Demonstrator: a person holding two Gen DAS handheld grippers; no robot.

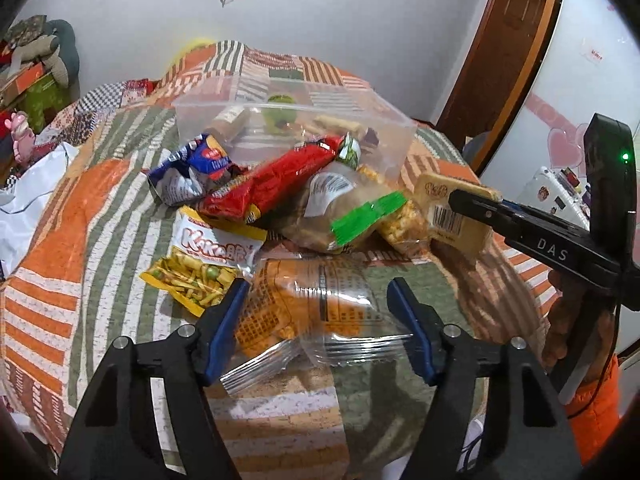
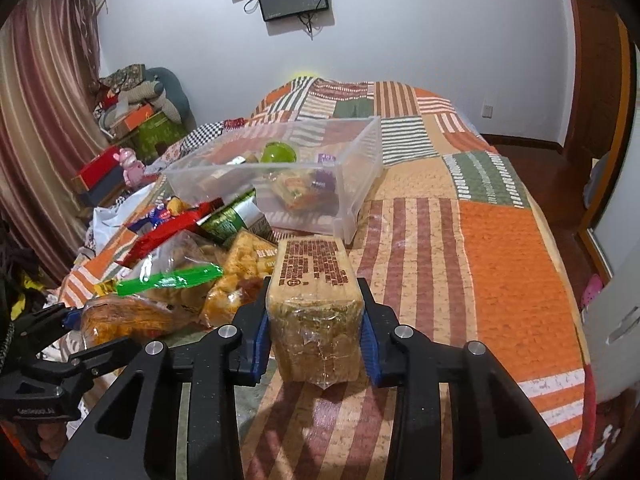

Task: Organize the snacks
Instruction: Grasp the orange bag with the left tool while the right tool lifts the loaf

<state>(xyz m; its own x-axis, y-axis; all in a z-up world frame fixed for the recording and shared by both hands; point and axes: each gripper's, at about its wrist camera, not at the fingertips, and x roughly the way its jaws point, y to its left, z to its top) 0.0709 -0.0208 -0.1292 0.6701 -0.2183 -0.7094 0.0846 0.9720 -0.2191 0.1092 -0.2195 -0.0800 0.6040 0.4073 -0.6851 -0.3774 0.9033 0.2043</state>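
Between right hand-held gripper pads | tan clear-wrapped cracker pack, brown print | clamped tight

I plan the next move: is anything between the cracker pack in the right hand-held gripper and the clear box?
Nothing visible blocks it. From the cracker pack to the clear box lies only bare quilt; the snack pile sits off to the left.

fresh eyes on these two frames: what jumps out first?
The heap of bright snack bags on the patchwork bedspread, in front of a clear plastic bin that already holds a few items. The right gripper is shut on a tan cracker pack; the left gripper straddles a clear bag of orange snacks.
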